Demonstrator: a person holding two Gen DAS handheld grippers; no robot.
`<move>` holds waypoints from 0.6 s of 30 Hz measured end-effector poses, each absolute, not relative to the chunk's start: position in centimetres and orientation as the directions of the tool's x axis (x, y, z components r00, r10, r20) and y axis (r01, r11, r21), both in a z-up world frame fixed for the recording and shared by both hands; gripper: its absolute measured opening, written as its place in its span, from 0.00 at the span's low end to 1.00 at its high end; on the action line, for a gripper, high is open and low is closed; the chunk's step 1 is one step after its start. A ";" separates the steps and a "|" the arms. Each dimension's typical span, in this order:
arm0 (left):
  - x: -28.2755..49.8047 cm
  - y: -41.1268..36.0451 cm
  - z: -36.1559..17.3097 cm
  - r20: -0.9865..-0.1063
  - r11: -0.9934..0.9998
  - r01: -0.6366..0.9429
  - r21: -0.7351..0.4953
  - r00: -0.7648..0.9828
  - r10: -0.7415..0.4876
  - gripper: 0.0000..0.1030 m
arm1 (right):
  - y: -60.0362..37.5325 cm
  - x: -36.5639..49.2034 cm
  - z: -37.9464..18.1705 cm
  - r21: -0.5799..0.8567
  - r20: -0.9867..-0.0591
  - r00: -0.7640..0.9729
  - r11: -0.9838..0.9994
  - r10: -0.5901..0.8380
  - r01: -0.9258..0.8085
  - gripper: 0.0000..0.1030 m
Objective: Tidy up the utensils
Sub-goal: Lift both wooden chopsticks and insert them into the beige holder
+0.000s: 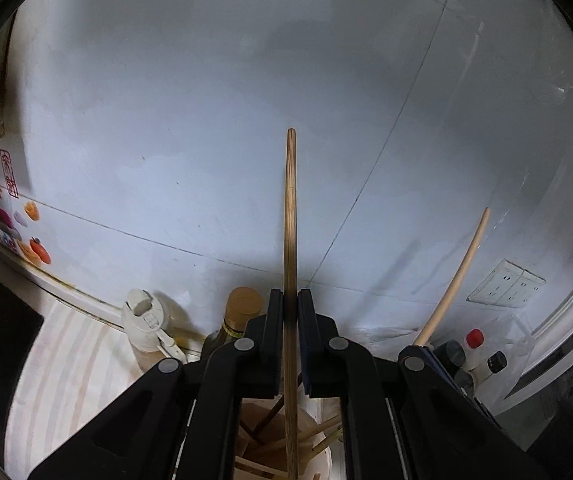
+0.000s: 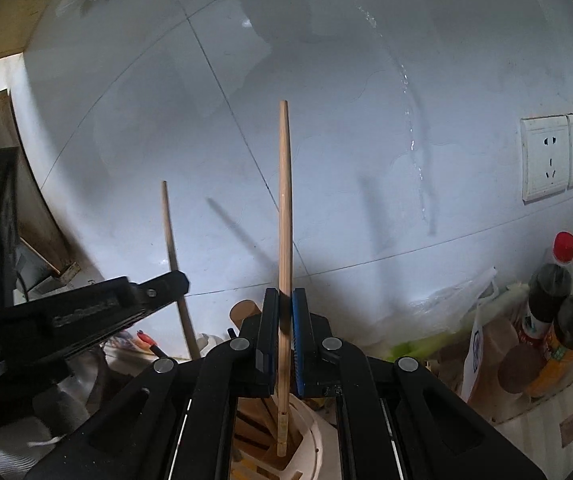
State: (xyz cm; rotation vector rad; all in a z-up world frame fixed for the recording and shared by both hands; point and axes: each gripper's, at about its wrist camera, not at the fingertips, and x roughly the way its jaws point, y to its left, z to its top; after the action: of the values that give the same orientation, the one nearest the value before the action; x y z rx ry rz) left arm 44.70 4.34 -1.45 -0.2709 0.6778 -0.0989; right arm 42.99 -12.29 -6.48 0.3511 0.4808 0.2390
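Looking through the left wrist view first: the left gripper (image 1: 290, 312) is pinched tight on a darker wooden chopstick (image 1: 290, 216) that runs straight up the middle of the frame. Its lower end dips toward a pale utensil holder (image 1: 322, 460) at the bottom centre, which already has a few sticks in it. Over at lower right the right gripper (image 1: 422, 350) pokes in, with its lighter chopstick (image 1: 460, 272) slanting up.

Right wrist view: the right gripper (image 2: 285, 312) is clamped on the light chopstick (image 2: 284, 240), whose bottom tip sits inside the holder (image 2: 306, 432) at bottom centre. The left gripper (image 2: 158, 284) comes in from the left with the dark chopstick (image 2: 172, 248).

What could go wrong, I reckon: both sticks are heading for the same small holder, so the grippers could bump each other. A tip could also catch the rim or the sticks already inside and tip the thing over. Letting go too high might bounce one out.

Writing: there's a red stamp-like mark (image 1: 9, 174) on the wall at the left edge, too small to read. The bottle labels (image 2: 558, 344) at lower right are blurry, can't read them.
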 end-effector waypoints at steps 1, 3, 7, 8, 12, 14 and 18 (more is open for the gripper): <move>44.8 4.3 -1.7 -0.605 0.959 0.004 -0.284 0.775 -0.182 0.04 | -12.2 42.9 -6.8 0.383 -0.402 0.863 0.912 0.307 -0.146 0.07; 45.0 4.1 -2.1 -0.602 0.961 0.004 -0.277 0.779 -0.177 0.04 | -12.2 42.9 -7.4 0.385 -0.410 0.858 0.912 0.310 -0.145 0.07; 45.2 4.1 -2.8 -0.604 0.960 0.004 -0.279 0.777 -0.179 0.04 | -12.3 42.5 -7.9 0.373 -0.413 0.857 0.916 0.307 -0.149 0.07; 45.2 4.1 -3.0 -0.605 0.960 0.005 -0.279 0.776 -0.180 0.04 | -12.2 42.5 -7.9 0.370 -0.417 0.855 0.917 0.308 -0.150 0.07; 45.1 4.0 -3.4 -0.616 0.962 0.012 -0.272 0.766 -0.184 0.04 | -12.3 42.5 -7.9 0.364 -0.429 0.847 0.918 0.315 -0.157 0.07; 45.0 4.0 -3.6 -0.620 0.966 0.010 -0.259 0.765 -0.174 0.05 | -12.3 42.4 -7.9 0.361 -0.437 0.841 0.919 0.319 -0.161 0.07; 45.0 3.9 -3.9 -0.628 0.968 0.024 -0.251 0.756 -0.182 0.05 | -12.2 42.3 -7.8 0.354 -0.449 0.829 0.919 0.332 -0.177 0.07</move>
State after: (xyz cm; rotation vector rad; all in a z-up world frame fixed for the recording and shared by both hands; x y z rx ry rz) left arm 45.04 3.86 -3.89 -0.2346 0.7058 -0.1136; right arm 42.29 -12.21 -7.78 0.3060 0.5283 0.2746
